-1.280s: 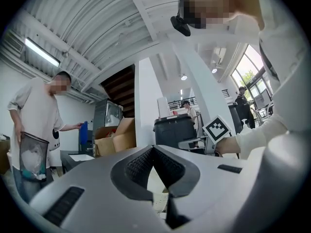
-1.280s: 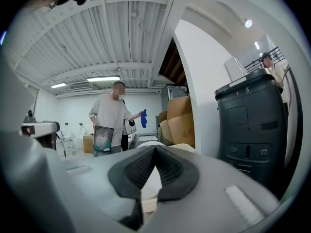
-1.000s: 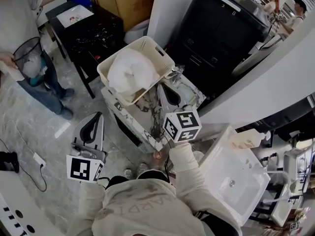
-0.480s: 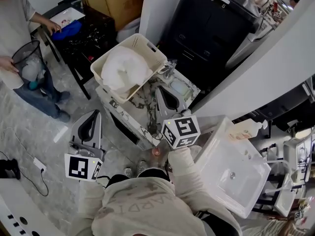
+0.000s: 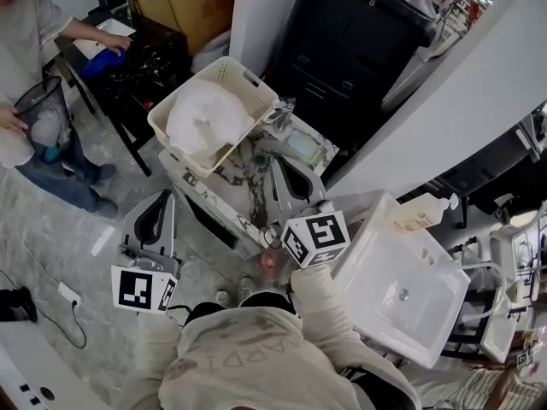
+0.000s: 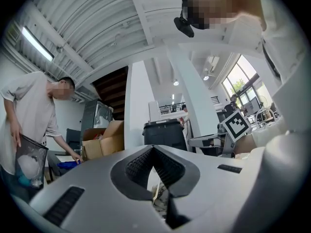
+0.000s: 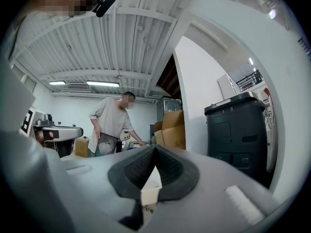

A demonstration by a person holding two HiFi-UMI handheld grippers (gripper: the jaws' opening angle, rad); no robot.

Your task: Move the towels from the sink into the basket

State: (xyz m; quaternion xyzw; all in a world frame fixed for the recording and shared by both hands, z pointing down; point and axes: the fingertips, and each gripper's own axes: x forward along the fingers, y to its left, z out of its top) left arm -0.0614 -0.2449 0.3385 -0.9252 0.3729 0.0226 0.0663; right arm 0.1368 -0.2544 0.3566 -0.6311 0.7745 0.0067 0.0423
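A cream plastic basket stands on the left end of the marble counter, filled by a bunched white towel. To its right are the faucet and the small sink bowl; I see no towel in the bowl. My right gripper hovers over the counter's near part, short of the sink, shut and empty. My left gripper hangs over the floor left of the counter, also shut with nothing in it. The right gripper view shows its pads meeting, and the left gripper view the same.
A white plastic tub and a soap bottle sit at my right. A black cabinet stands behind the sink. At the left a person holding a mesh bin reaches over a black table. A cable lies on the floor.
My right gripper has drawn back from the faucet and sink toward me, still shut. The left gripper has stayed put. The person at the left now leans over the black table.
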